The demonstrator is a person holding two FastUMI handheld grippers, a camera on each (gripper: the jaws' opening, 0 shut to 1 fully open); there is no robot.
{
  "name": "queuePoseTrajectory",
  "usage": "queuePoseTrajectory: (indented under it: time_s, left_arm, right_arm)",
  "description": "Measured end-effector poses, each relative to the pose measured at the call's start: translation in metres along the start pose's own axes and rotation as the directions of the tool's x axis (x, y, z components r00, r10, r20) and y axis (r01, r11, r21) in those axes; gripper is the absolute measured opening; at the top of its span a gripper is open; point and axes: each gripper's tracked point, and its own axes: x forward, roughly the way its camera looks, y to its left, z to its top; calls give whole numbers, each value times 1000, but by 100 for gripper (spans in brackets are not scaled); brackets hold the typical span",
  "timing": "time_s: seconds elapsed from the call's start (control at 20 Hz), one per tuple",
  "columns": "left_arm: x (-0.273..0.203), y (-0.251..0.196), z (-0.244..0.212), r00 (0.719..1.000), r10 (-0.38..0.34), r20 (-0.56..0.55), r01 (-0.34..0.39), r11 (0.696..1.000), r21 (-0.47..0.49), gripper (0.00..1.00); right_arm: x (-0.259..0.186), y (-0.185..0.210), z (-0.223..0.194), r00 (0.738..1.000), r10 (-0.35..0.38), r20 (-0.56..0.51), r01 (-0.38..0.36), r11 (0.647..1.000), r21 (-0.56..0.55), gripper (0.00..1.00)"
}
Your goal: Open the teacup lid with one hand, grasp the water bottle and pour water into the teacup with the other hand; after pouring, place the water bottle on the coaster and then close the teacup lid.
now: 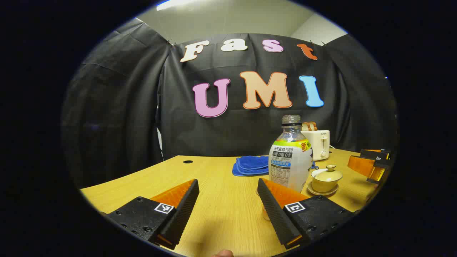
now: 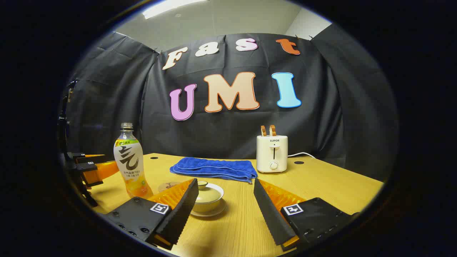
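Observation:
A capless water bottle (image 1: 291,160) stands upright on the wooden table (image 1: 221,214), just beyond the right finger of my left gripper (image 1: 227,182), which is open and holds nothing. Right of the bottle sits the cream teacup (image 1: 325,178) on its saucer, lid on. In the right gripper view the teacup (image 2: 209,196) lies close in front, partly behind the left finger of my right gripper (image 2: 225,182), also open and holding nothing. The bottle (image 2: 130,164) stands to the left, with a round coaster (image 2: 167,186) between it and the cup.
A folded blue cloth (image 2: 214,167) lies mid-table and a white toaster (image 2: 272,153) stands behind it to the right. The other gripper (image 2: 89,167) hovers at the table's left edge. The right gripper's orange finger (image 1: 371,166) shows at the far right.

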Motion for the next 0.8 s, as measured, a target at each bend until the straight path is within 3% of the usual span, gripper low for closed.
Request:
queuePoseTrajectory:
  time_s: [0.8]
  left_arm:
    - [-2,-2,0,1000,-8,2,8,1000,-1,96]
  right_arm:
    - [-1,-4,0,1000,-21,-4,21,1000,0,99]
